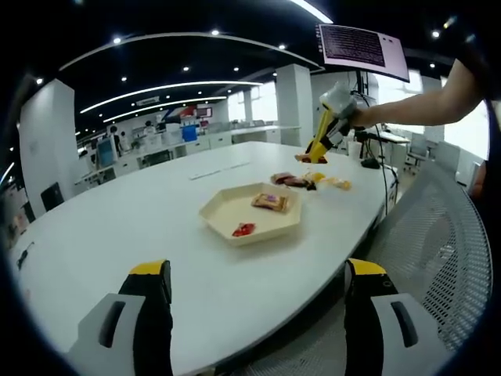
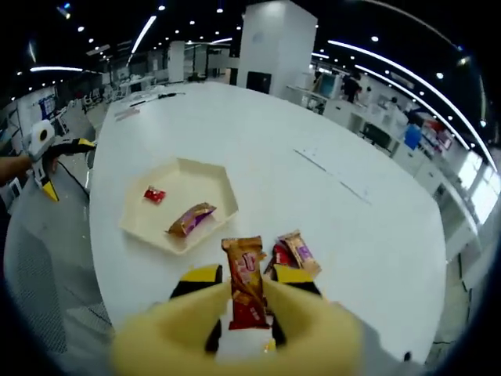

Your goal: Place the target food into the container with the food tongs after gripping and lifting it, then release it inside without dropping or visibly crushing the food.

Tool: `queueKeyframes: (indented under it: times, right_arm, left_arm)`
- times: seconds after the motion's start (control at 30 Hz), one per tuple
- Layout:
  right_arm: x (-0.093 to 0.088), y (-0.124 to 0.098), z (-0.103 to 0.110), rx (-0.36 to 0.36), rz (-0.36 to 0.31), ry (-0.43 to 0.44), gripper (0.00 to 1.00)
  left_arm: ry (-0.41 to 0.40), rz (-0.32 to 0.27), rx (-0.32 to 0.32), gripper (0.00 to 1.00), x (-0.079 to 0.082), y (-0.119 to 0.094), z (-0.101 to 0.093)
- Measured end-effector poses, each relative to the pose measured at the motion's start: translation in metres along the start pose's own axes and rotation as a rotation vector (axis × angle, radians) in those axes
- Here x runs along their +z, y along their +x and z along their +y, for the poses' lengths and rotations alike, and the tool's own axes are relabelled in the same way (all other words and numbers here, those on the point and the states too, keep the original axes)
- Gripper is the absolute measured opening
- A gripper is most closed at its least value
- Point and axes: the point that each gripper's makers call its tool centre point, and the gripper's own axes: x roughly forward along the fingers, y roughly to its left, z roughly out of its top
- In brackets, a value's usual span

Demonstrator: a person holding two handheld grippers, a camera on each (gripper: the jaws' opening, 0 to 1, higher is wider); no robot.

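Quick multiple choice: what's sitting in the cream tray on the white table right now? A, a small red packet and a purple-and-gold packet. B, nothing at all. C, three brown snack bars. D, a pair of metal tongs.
A: in the right gripper view the tray holds a small red packet and a purple-and-gold packet, while the right gripper grips a brown snack bar above the table.

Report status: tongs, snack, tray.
Right tongs shut on brown snack packet, lifted. Left tongs open, idle. Tray holds two packets; path clear.
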Motion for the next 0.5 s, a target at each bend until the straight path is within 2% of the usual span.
queueKeyframes:
  times: [0.33,0.5]
  right_arm:
    - [0.012,0.000,0.003,0.001,0.002,-0.017,0.23]
    - [0.025,0.001,0.006,0.002,-0.018,-0.011,0.23]
  left_arm:
    - [-0.003,-0.006,0.003,0.90,0.000,0.000,0.001]
    - [-0.004,-0.010,0.001,0.91,0.001,0.000,0.001]
